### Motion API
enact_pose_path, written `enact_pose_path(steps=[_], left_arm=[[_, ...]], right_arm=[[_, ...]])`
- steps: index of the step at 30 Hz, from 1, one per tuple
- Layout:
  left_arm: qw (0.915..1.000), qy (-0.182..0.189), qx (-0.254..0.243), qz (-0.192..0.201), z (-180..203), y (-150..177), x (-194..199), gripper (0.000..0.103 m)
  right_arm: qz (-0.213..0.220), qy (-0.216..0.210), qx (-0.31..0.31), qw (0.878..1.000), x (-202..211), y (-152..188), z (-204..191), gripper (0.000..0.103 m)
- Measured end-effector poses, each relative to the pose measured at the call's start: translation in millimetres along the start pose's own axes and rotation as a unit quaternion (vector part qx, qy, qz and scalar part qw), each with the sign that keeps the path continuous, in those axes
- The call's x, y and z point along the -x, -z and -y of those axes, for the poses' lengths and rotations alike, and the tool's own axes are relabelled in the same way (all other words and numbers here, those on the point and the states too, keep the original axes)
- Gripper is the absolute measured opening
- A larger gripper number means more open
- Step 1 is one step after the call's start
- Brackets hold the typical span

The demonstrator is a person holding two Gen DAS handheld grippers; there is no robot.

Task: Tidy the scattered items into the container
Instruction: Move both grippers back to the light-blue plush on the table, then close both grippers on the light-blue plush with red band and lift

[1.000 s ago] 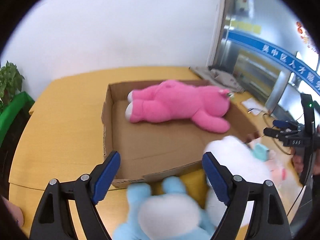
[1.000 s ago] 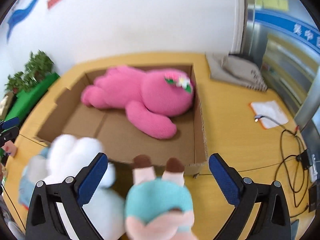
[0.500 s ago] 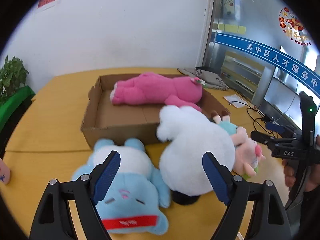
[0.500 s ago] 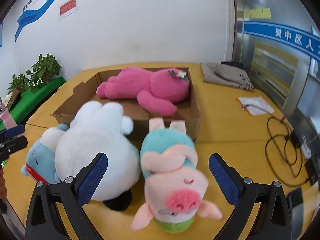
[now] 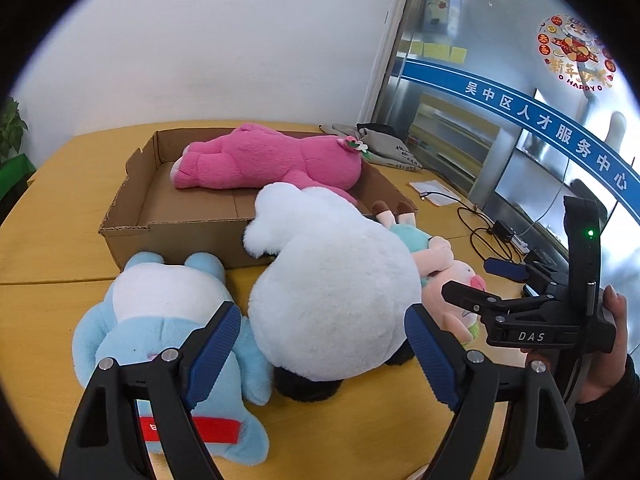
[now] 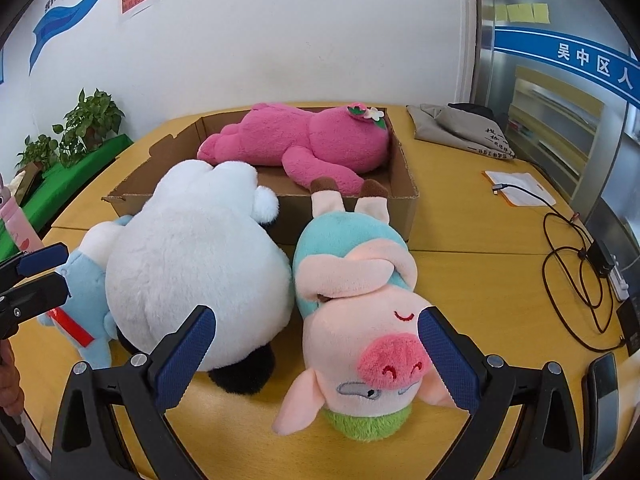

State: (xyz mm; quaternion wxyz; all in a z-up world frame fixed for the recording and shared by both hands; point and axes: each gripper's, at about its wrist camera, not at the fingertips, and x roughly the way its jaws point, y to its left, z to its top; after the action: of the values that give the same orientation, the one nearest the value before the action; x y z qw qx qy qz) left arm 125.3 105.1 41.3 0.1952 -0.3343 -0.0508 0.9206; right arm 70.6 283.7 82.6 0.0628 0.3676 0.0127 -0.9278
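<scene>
A shallow cardboard box (image 5: 132, 216) (image 6: 404, 184) lies on the yellow table with a pink plush (image 5: 272, 160) (image 6: 316, 144) inside. In front of the box lie three plush toys: a light blue one (image 5: 160, 312) (image 6: 86, 280), a big white one (image 5: 336, 288) (image 6: 192, 256) and a pink pig in teal (image 6: 360, 300) (image 5: 444, 276). My left gripper (image 5: 322, 344) is open, above the near end of the white plush. My right gripper (image 6: 316, 346) is open, over the pig's head and the white plush; it also shows in the left wrist view (image 5: 484, 280).
Black cables and a power strip (image 6: 600, 264) lie on the table at the right, with a paper (image 6: 520, 188) and a grey folded bag (image 6: 460, 128) behind. A dark phone (image 6: 604, 384) lies at the near right edge. Green plants (image 6: 80, 124) stand off the table's left side.
Both grippers have pulled back and up from the box, still open. The three plush toys in front of the box have come into fuller view.
</scene>
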Motion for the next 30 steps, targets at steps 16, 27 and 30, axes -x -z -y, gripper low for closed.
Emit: enact_pose_path(steps=[16, 27, 30], left_arm=[[0.9977, -0.047, 0.048, 0.008, -44.0, 12.2, 19.2, 0.085], [0.9909, -0.066, 0.117, -0.003, -111.9, 23.9, 35.1, 0.085], [0.9887, -0.057, 0.136, -0.022, -128.4, 32.0, 26.5, 0.084]], right_arm=[[-0.004, -0.123, 0.038, 0.992, 4.5, 14.1, -49.4, 0.103], [-0.021, -0.26, 0.163, 0.952, -2.2, 35.3, -161.0, 0.103], [-0.039, -0.272, 0.184, 0.944, -16.9, 40.8, -186.9, 0.103]])
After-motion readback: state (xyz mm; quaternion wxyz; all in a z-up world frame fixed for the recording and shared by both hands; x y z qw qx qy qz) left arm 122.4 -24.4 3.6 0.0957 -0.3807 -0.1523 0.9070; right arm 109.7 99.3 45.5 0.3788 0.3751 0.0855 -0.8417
